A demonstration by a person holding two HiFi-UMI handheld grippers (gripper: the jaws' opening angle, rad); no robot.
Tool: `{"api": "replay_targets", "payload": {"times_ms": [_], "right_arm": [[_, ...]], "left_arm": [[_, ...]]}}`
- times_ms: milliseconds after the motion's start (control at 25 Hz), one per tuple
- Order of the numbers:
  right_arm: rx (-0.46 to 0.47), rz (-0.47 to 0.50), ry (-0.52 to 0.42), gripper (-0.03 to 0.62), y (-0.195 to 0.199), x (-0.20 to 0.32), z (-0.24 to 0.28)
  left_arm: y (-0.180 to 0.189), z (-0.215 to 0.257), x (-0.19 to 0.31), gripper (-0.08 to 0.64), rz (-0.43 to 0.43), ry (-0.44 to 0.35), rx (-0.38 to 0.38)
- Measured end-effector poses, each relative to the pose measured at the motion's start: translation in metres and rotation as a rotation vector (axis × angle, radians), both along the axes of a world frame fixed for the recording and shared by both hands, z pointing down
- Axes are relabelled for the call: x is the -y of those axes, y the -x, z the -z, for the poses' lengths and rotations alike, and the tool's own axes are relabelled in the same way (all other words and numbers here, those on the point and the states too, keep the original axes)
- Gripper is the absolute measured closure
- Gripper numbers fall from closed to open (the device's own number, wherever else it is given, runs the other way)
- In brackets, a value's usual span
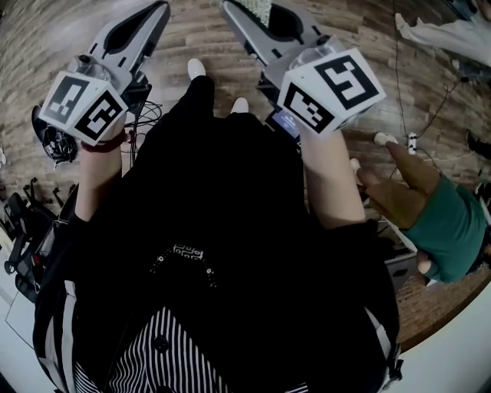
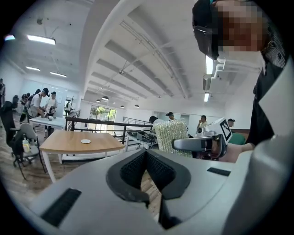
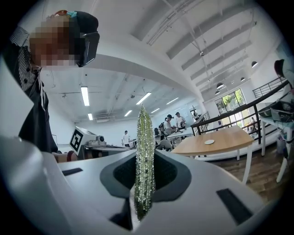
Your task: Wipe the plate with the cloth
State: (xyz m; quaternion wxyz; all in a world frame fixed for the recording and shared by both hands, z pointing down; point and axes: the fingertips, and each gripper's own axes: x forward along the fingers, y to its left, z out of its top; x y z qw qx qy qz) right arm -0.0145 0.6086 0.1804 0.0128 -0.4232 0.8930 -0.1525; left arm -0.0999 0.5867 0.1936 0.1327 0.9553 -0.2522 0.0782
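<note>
Cloth gripped; plate not yet reached.

My right claw (image 1: 247,9) is clenched on the cloth (image 3: 145,156), a knobbly, glinting green-white sheet standing upright on edge between the ribbed black jaws; my left claw (image 2: 147,158) is closed on nothing; the plate (image 3: 209,142), a small flat white disc as far as I can tell, lies on a pale wooden table (image 3: 220,149) well apart from me; I judge I should walk up, lay the cloth's broad face flat, steady the rim with the left, and wipe in circles.
</note>
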Motion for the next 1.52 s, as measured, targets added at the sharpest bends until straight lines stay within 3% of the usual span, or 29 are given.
{"api": "replay_targets", "payload": {"times_ms": [240,480,800,1000,1240,1520], "right_arm": [[-0.032,-0.010,0.051,0.543,0.015,0.023,-0.039],[-0.028,-0.001,0.031,0.543,0.023,-0.024,-0.015],[-0.053,-0.014,0.007,0.543,0.070,0.038,-0.001],[-0.082,-0.021,-0.006,0.543,0.107,0.018,0.009],[-0.112,0.044,-0.013,0.543,0.152,0.030,-0.001],[-0.074,0.139,-0.005,0.543,0.133,0.106,-0.018]], "left_arm": [[0.016,-0.044,0.035,0.566,-0.004,0.033,-0.047],[0.017,-0.013,-0.019,0.566,-0.025,-0.005,-0.062],[0.042,-0.011,0.038,0.566,-0.118,-0.030,-0.091],[0.069,0.002,0.015,0.566,-0.157,-0.076,-0.116],[0.122,-0.011,0.017,0.566,-0.101,-0.063,-0.191],[0.111,-0.028,0.081,0.565,0.001,-0.045,-0.161]]}}
